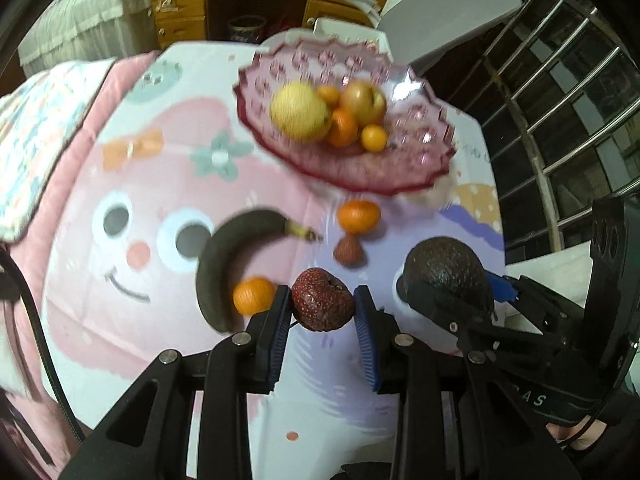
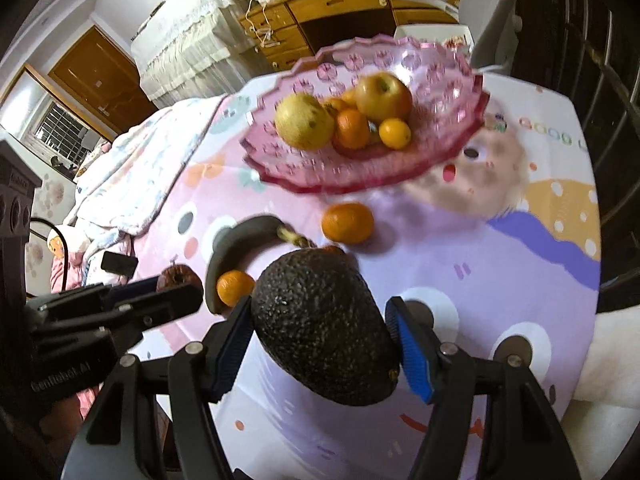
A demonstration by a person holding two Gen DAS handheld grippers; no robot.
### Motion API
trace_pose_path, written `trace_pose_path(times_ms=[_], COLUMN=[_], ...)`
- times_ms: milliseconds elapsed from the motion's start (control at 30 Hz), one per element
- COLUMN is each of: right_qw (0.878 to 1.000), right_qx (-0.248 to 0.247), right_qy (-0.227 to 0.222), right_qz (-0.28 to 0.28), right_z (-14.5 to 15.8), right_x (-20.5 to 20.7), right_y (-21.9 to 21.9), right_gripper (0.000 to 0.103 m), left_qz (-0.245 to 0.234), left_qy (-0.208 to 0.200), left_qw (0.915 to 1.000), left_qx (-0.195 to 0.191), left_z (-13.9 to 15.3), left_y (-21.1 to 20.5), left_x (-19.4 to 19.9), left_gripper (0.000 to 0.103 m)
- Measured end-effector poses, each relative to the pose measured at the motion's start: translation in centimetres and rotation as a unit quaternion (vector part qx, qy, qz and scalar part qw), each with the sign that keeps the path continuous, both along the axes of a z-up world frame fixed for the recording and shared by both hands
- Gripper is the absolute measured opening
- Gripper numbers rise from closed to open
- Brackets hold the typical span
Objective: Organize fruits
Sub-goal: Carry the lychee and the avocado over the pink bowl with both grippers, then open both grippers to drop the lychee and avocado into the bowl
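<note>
At lower centre of each view, the left gripper (image 1: 322,307) jaws clamp a wrinkled red fruit (image 1: 322,305), while the right gripper (image 2: 320,330) jaws clamp a dark avocado (image 2: 324,328) above the counter (image 2: 480,248).

The bowl (image 2: 460,136) is translucent pink with a flower-like pattern. The avocado (image 2: 320,324) is dark, speckled green-black, the banana (image 1: 224,264) blackened, and the cloth (image 1: 120,248) pink with a cartoon face.

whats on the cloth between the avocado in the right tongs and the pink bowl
One loose orange lies on that stretch, short of the pink bowl; the banana's stem tip pokes in beside the avocado. The right wrist view shows it best.
</note>
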State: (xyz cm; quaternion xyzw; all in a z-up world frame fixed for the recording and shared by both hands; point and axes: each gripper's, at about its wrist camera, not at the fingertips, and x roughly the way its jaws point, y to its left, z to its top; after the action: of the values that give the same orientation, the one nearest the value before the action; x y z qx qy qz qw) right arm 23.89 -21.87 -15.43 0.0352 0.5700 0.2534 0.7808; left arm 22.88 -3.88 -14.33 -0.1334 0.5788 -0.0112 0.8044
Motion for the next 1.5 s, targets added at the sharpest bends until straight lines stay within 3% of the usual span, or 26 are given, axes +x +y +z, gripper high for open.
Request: trace_pose_path(times_ms=[300, 500, 767, 1067, 1200, 1367, 1500], right_qw=[0.998, 0.995, 0.989, 0.984, 0.982, 0.982, 0.979], right_qx=[0.008, 0.000, -0.005, -0.017, -0.007, 0.003, 0.005], right_qy=[-0.044, -0.074, -0.079, -0.070, -0.111, -0.096, -0.097], right_qz=[-0.036, -0.065, -0.127, -0.164, -0.155, -0.165, -0.181], right_z=[3.4, 3.9, 1.7, -1.2, -0.2, -0.4, -0.1], right_x=[2.7, 4.8, 8.0, 9.8, 9.7, 9.5, 8.7], right_y=[0.4, 0.7, 0.5, -0.2, 0.3, 0.2, -0.1], right_gripper=[0.067, 0.067, 0.067, 0.068, 0.068, 0.068, 0.068], left_qz=[-0.037, -0.088, -0.142, -0.165, -0.168, -0.158, -0.154], left_qy=[-0.042, -0.075, -0.070, -0.025, -0.019, -0.021, -0.031], left_qw=[0.9984, 0.9932, 0.9872, 0.9859, 0.9856, 0.9872, 0.9875], left_qx=[0.006, -0.007, -0.019, -0.011, -0.003, 0.000, 0.002], left_z=[3.6, 4.1, 0.9, -4.1, -4.9, -4.9, -4.2], left_y=[1.9, 1.8, 0.9, 0.3, 0.2, 0.7, 1.2], left_x=[5.1, 8.4, 12.6, 14.9, 15.1, 14.6, 13.6], left_gripper=[0.030, 0.030, 0.030, 0.030, 0.032, 0.053, 0.055])
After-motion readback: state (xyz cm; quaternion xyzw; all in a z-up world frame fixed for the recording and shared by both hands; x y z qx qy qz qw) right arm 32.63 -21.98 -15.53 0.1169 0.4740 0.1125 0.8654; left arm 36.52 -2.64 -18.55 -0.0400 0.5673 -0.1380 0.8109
